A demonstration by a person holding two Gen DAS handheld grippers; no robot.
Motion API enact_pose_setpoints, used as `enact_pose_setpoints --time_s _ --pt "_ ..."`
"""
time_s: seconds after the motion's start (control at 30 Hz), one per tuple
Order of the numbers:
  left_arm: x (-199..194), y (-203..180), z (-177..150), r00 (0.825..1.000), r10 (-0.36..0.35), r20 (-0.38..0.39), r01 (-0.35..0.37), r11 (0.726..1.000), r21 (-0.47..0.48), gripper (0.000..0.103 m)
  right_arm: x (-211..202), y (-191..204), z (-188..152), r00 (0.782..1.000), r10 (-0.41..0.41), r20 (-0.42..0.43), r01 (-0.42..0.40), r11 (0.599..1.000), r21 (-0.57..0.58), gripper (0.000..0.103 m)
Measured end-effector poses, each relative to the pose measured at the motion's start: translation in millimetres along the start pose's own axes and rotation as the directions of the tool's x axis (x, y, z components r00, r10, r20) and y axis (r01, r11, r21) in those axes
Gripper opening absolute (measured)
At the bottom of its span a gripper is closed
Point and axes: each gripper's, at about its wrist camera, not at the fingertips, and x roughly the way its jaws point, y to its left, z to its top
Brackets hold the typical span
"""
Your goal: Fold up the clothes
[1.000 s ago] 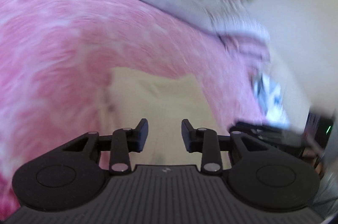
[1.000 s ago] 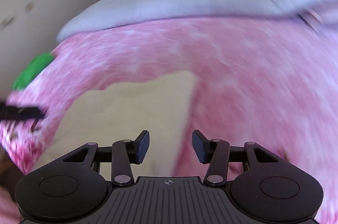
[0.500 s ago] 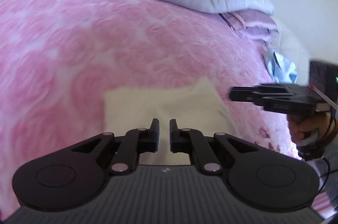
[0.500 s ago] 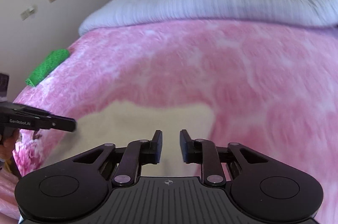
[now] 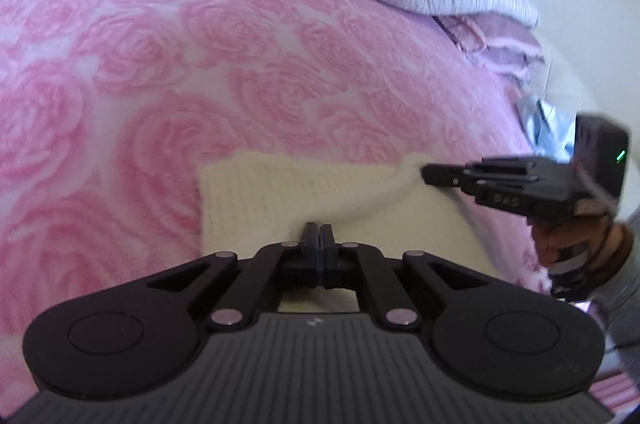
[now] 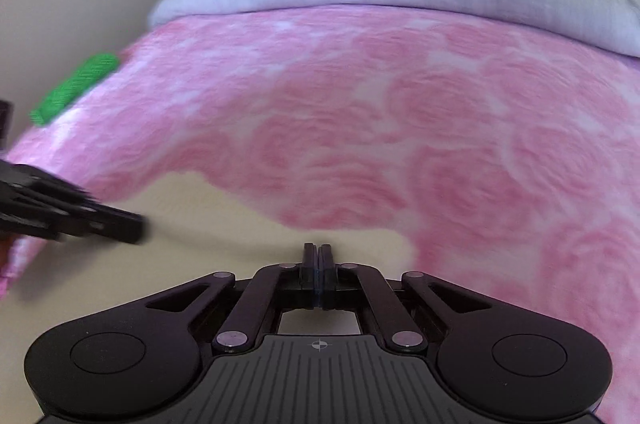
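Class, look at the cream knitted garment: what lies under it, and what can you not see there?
The cream knitted garment lies on the pink rose-patterned blanket, which shows all around its far edges. The blanket directly beneath is covered, so anything there is hidden.

The left hand-held gripper (image 5: 319, 236) is matte black: two round side discs, silver pivot screws on the linkage arms, a ribbed grey base plate with a small white logo. The right hand-held gripper (image 6: 319, 256) matches it, with a crosshair mark, a green indicator light on its body, a grey sleeve (image 5: 624, 300) and a dark wrist strap behind it.
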Motion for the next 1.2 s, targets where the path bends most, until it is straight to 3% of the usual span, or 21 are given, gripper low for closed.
enact_pose_setpoints --time_s 0.07,0.17,0.27,0.47,0.5,0.57,0.6,0.67,0.7,0.77,0.8,0.83,0.9,1.03,1.17,1.2 --pt "-6 1 0 1.0 -0.002 0.008 0.002 1.0 -0.016 0.003 -10 -7 -4 1.0 -0.016 0.018 0.015 0.999 0.042 0.0" --pt "-29 4 -3 0.997 0.061 0.036 -0.06 0.998 -0.031 0.002 -25 -17 -10 0.998 -0.041 0.043 0.036 0.994 0.106 0.0" --pt "-62 12 -11 0.996 0.05 0.08 -0.042 0.995 -0.091 0.003 -40 -27 -15 0.996 -0.067 0.067 0.055 0.984 0.17 0.0" --pt "-85 -19 -53 0.999 -0.025 0.043 0.025 1.0 -0.016 0.005 -83 32 -48 0.996 -0.013 0.085 0.002 0.992 0.126 0.008" --pt "-83 -22 -60 0.999 0.009 0.035 -0.009 1.0 -0.005 0.008 -83 42 -55 0.997 -0.024 0.07 0.017 0.994 0.11 0.01" --pt "-78 -21 -72 0.992 0.113 0.052 -0.114 0.993 0.024 0.003 -77 49 -67 0.996 -0.068 0.049 0.063 0.992 0.108 0.012" --pt "-78 -16 -75 0.991 0.116 0.062 -0.117 0.993 0.004 0.003 -74 52 -73 0.995 -0.092 0.039 0.087 0.99 0.11 0.014" --pt "-84 -8 -75 0.992 0.105 0.069 -0.1 0.992 -0.075 0.003 -71 46 -78 0.992 -0.123 0.036 0.115 0.98 0.16 0.028" --pt "-90 -11 -75 0.99 0.121 0.069 -0.116 0.991 -0.066 0.003 -76 45 -81 0.992 -0.122 0.035 0.114 0.976 0.186 0.033" --pt "-103 -17 -76 0.987 0.145 0.07 -0.141 0.988 -0.057 0.002 -89 46 -87 0.994 -0.108 0.034 0.097 0.968 0.233 0.033" --pt "-111 -17 -79 0.988 0.135 0.068 -0.13 0.988 -0.079 0.006 -95 46 -89 0.994 -0.1 0.034 0.088 0.963 0.256 0.033" --pt "-119 -16 -83 0.99 0.123 0.067 -0.115 0.987 -0.108 0.022 -102 46 -92 0.995 -0.093 0.034 0.08 0.957 0.279 0.033" --pt "-132 -10 -94 0.994 0.081 0.071 -0.064 0.975 -0.211 0.031 -114 46 -98 0.996 -0.078 0.035 0.063 0.944 0.325 0.033" --pt "-148 2 -116 0.996 -0.03 0.084 0.061 0.918 -0.391 0.031 -139 49 -111 0.998 -0.046 0.039 0.026 0.912 0.41 0.033" --pt "-139 2 -126 0.998 -0.032 0.06 0.054 0.906 -0.42 0.029 -144 58 -122 0.999 -0.001 0.042 -0.018 0.891 0.454 0.033" --pt "-137 2 -127 0.998 -0.03 0.063 0.054 0.903 -0.426 0.021 -145 60 -124 0.999 0.01 0.042 -0.028 0.885 0.465 0.033"
